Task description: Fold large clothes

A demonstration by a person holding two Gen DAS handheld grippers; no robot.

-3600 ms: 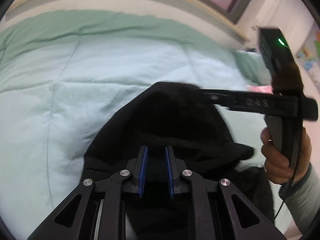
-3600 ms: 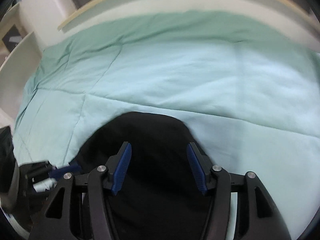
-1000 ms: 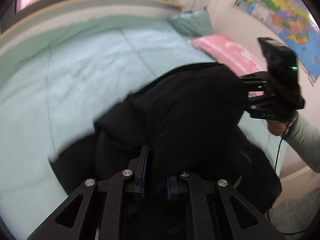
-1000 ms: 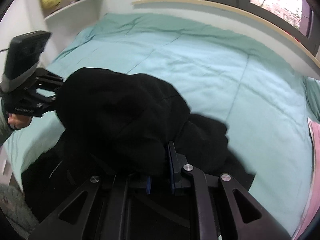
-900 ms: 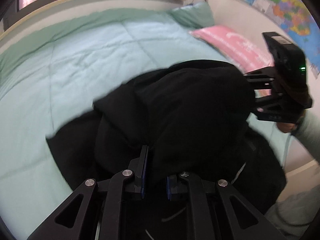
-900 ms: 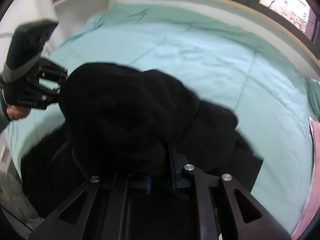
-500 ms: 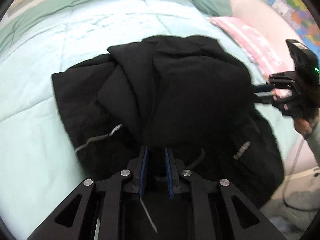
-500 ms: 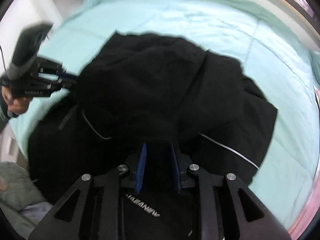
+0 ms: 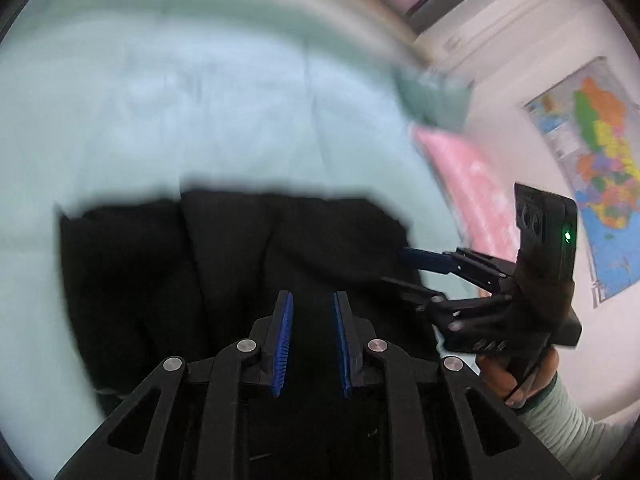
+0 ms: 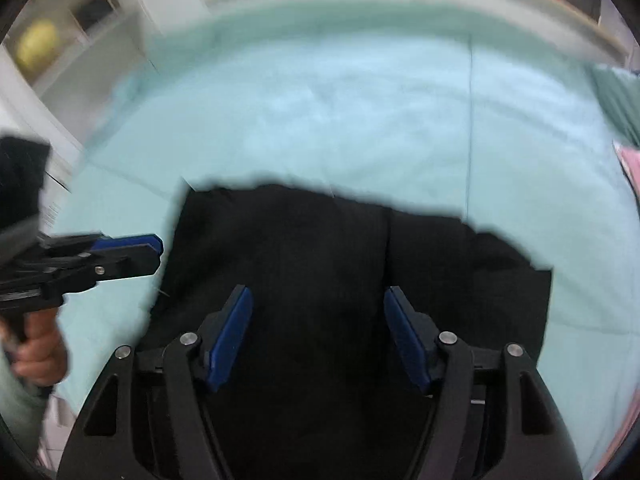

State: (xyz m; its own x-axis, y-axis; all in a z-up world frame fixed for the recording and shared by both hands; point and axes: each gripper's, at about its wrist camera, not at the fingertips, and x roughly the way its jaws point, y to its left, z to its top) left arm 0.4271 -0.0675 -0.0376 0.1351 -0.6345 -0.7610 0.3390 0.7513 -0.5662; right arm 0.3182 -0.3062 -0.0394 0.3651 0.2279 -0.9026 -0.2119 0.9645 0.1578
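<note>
A large black garment point(image 9: 240, 260) point(image 10: 340, 248) lies spread in a rough rectangle on the light green bed point(image 9: 200, 120) point(image 10: 360, 100); both views are blurred. My left gripper point(image 9: 312, 344) hovers over its near part, jaws opening with a narrow gap and no cloth pinched between them. In the right wrist view the left gripper point(image 10: 154, 254) sits just off the garment's left edge. My right gripper point(image 10: 318, 340) is above the cloth, jaws opening wide with nothing between them. The left wrist view shows the right gripper point(image 9: 396, 270) at the garment's right edge.
A pink pillow point(image 9: 468, 184) and a green pillow point(image 9: 432, 96) lie at the bed's right side. A map point(image 9: 600, 160) hangs on the wall. White shelves with a yellow ball point(image 10: 34, 46) stand left of the bed. The person's hands point(image 9: 516, 376) point(image 10: 38, 352) hold the handles.
The bunched, lifted garment has come down and now lies flatter on the bed. Both grippers have let go of it; the right jaws have spread wide.
</note>
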